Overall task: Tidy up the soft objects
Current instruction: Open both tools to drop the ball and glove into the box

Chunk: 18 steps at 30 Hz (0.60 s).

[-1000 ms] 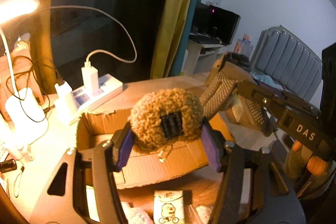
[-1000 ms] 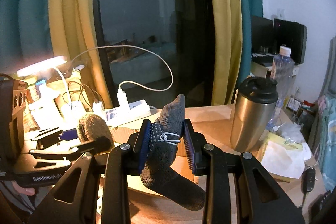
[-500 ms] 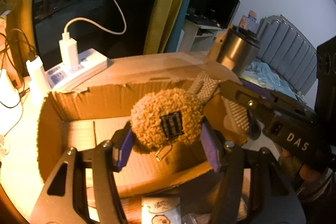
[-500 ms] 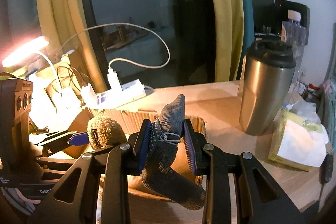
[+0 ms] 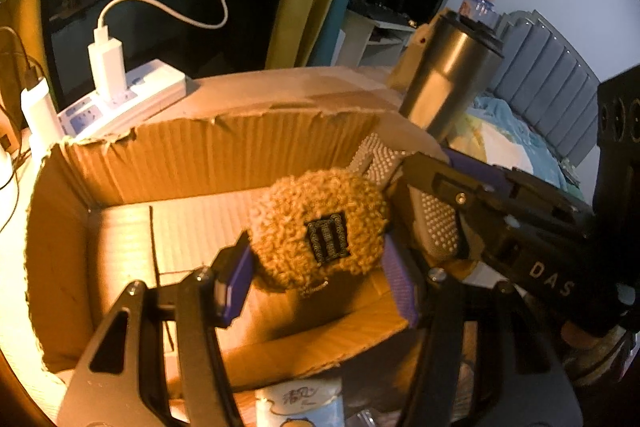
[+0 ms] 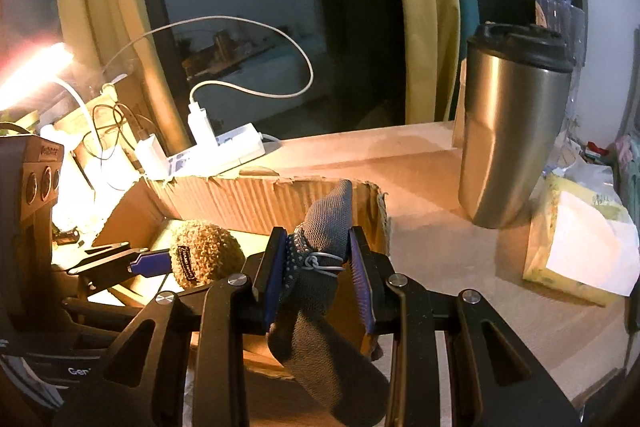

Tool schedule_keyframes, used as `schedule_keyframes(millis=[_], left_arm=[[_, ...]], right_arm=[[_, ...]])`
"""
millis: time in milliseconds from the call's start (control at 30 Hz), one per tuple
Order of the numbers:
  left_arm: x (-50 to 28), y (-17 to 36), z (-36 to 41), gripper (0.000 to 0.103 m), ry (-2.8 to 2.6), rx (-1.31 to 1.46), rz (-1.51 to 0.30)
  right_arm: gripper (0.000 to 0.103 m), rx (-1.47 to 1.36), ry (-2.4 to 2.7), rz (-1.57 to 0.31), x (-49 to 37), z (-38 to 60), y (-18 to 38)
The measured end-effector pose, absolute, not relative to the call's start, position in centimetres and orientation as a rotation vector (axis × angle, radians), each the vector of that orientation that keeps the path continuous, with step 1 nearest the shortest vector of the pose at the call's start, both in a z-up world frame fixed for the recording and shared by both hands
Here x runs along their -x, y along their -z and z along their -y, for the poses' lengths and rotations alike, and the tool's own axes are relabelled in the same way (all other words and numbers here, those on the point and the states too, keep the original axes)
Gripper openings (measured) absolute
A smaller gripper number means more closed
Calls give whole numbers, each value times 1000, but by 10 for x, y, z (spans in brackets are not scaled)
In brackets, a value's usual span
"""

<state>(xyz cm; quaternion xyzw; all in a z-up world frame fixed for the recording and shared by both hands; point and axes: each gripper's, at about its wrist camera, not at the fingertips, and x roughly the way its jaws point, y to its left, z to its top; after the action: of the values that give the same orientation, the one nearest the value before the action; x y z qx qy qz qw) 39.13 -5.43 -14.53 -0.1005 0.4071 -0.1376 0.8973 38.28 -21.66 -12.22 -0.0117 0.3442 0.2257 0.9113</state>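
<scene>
My left gripper (image 5: 320,275) is shut on a round, curly brown plush ball (image 5: 320,227) with a small black label, held just inside an open cardboard box (image 5: 224,143). The ball (image 6: 206,253) and the left gripper (image 6: 148,263) also show at the left of the right wrist view. My right gripper (image 6: 320,279) is shut on a bundled grey knit glove (image 6: 324,227) with white grip dots, tied by a thin band, above the box's near right corner. That glove (image 5: 436,223) appears right of the ball in the left wrist view.
A steel tumbler (image 6: 508,131) with a black lid stands right of the box (image 6: 264,203). A white power strip (image 5: 120,103) with chargers and cables lies behind the box. A tissue pack (image 6: 580,243) sits at the right. A lit lamp (image 6: 36,71) glows at the left.
Both grippers have come down and forward toward the box. The plush ball now hangs inside its walls and the glove is over its right corner. Both grips are unchanged.
</scene>
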Motion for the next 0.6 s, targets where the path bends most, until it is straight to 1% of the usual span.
schedule_keyframes(millis=[167,233,267,300,400,467,500,533,600], left_arm=[[-394,151,57,63,299,212,-868],[-395,153,57,65,307,220,-884],[-395,154,57,65,307,223,-889],[-396,155,58,66,311,224,-895],[-395,155,60,69,314,215,-900],[-394,152,60,73,305,205,-894],[-392,150,60,80,301,198,-883],[-390,147,60,83,296,187,-869],[-388,144,59,84,296,186,-854]], right_arm=[[35,10,-459,-719,-385,220,123],[38,5,-452,-725,-386,221,122],[45,3,-446,-732,-387,222,122],[49,1,-442,-735,-387,222,121],[51,-12,-434,-729,-384,225,119],[55,-11,-414,-711,-381,227,116],[55,-13,-408,-701,-379,229,113],[55,-19,-401,-692,-377,232,111],[55,-30,-382,-680,-373,237,107]])
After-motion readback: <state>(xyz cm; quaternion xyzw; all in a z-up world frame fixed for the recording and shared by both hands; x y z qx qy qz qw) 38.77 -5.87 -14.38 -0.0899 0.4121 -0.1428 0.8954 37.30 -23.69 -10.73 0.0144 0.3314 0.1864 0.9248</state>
